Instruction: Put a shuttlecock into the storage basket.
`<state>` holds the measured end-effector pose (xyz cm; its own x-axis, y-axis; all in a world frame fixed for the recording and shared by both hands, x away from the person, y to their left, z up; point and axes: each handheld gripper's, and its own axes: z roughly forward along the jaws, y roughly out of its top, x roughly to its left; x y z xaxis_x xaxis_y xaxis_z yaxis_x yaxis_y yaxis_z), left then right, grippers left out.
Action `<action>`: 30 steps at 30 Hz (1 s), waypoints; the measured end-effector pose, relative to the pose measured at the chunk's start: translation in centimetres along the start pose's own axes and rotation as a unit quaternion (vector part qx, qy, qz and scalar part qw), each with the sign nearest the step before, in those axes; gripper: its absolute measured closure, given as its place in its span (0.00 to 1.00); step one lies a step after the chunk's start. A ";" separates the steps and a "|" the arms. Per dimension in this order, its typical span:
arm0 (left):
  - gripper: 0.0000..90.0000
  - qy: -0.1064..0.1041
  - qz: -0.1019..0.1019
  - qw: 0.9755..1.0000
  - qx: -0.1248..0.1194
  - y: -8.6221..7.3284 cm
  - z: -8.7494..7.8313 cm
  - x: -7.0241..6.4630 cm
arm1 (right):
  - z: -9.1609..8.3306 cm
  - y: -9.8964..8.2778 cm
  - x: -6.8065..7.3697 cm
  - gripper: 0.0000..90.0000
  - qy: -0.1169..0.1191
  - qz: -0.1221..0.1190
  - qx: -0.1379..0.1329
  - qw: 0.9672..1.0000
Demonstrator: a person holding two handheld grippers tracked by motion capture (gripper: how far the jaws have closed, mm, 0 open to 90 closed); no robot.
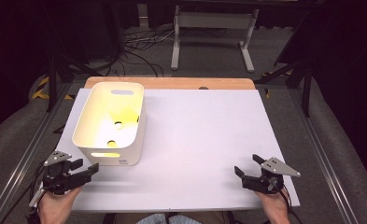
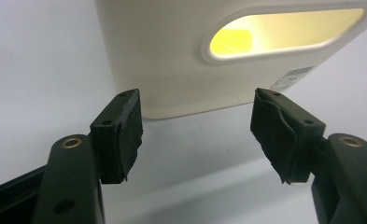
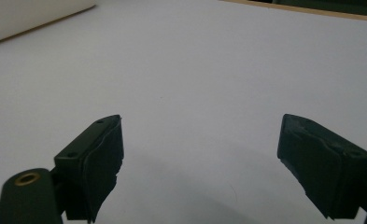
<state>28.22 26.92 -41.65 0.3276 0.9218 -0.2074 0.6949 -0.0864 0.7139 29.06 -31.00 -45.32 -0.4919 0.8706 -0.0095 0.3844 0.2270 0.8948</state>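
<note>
Left hand-held gripper [image 1: 88,170] stood wide open and empty just short of the white bin [image 1: 110,122] at the desk's [image 1: 204,140] left; approach step, next move needs closing in on its near wall

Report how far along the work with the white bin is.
Looks done: the white bin stands upright on the table with yellow items inside. In hand: nothing; the left tool is open just in front of the bin's near wall, short of touching, and the right tool is open over bare table. Left: any grasp or move of the bin hasn't begun.
</note>
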 end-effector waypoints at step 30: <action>0.37 -0.041 -0.005 0.998 -0.048 -1.6 0.8 -0.4 | -0.6 0.1 1.6 0.16 0.035 -0.026 0.003 0.999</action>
<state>27.52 26.39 -43.23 0.3744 0.8884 -0.2654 0.6350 -0.0371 0.7716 27.86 -29.80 -45.02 -0.5651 0.8247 -0.0242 0.3615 0.2738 0.8913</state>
